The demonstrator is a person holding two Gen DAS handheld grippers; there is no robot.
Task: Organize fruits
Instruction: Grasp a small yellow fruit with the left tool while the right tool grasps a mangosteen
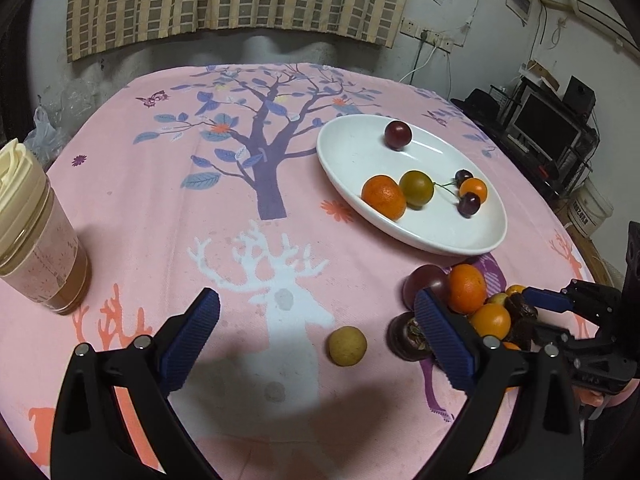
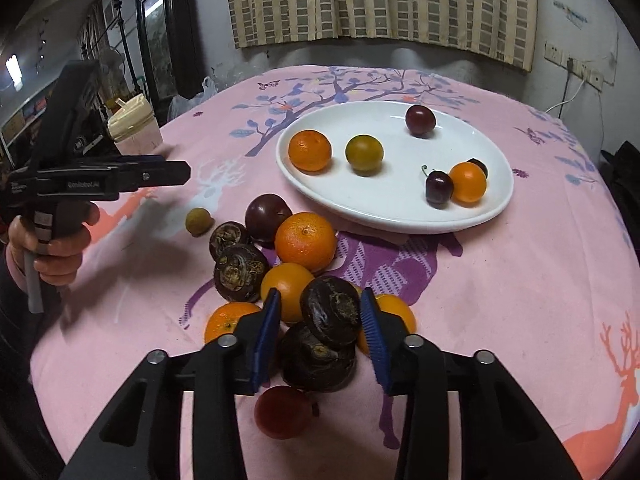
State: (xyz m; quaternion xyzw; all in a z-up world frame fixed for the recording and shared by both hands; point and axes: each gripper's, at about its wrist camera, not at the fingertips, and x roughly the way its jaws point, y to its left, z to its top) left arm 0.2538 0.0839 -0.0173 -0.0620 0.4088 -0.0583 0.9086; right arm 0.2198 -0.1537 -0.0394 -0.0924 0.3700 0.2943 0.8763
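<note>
While the white plate (image 2: 400,216) is sitting toward the far side of the pink tablecloth (image 2: 520,280), the right gripper (image 2: 320,322) is reaching into the loose pile of fruit just in front of it, its blue pads standing on either side of a dark water chestnut (image 2: 330,310); the pads are lying close to its flanks, but whether they are actually pressing on it cannot be told. That chestnut is resting on top of another dark one (image 2: 316,364), with small oranges (image 2: 286,288) crowding behind and beside it, a larger orange (image 2: 306,240) and a dark plum (image 2: 266,216) lying nearer the plate, and a blurred red fruit (image 2: 282,412) sitting below the jaws. On the plate an orange (image 2: 310,150), a greenish round fruit (image 2: 364,153), a dark red plum (image 2: 420,120), a small orange (image 2: 467,182) and cherries (image 2: 439,187) are lying apart from one another. The left gripper (image 1: 316,312) is hovering over the cloth with its jaws spread wide and holding nothing, and a small tan round fruit (image 1: 347,346) is lying between the fingers (image 1: 192,336) in that view. A lidded drink cup (image 1: 36,240) is standing at the left, well apart from the pile.
</note>
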